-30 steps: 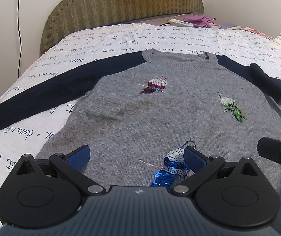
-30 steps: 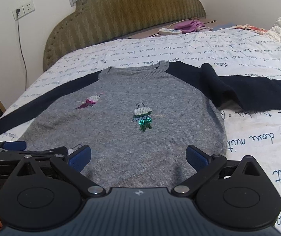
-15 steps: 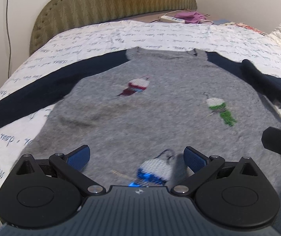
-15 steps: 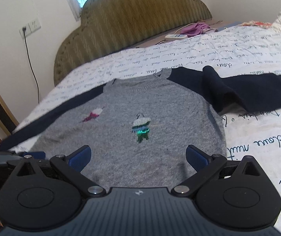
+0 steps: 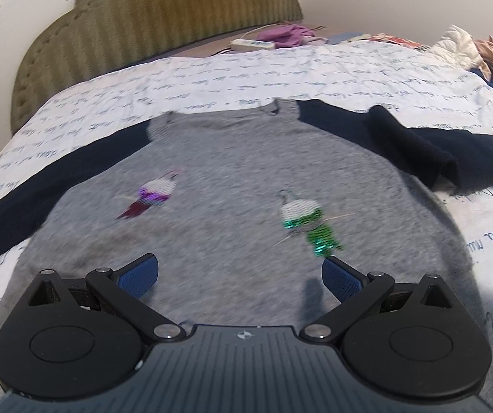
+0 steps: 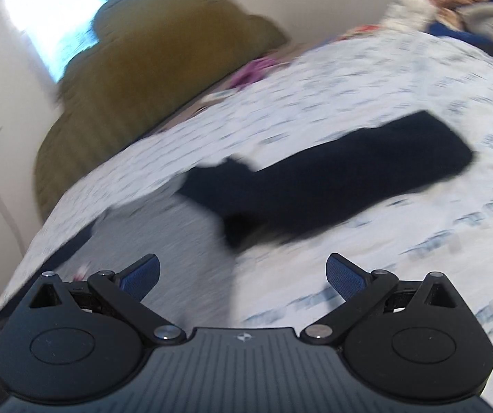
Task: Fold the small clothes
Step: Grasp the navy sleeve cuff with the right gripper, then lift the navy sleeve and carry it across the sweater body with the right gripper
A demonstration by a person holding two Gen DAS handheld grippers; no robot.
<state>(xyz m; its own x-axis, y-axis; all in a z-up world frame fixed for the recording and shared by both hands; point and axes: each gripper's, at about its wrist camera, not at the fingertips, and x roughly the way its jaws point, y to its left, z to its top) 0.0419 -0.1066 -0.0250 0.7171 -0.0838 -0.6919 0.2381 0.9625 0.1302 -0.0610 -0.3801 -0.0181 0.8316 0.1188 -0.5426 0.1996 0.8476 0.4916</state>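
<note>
Sweater spread flat mid-bed, unfolded, ready for sleeve folds.
Grey sweater lies face-up; left hand-held gripper & right hand-held gripper both apart, empty; right faces navy sleeve twd bed's right edge.

Grey knit sweater lies flat, front up, on the bed; navy sleeves spread sideways, its right-hand sleeve bunched. Sequin birds on front.
</note>
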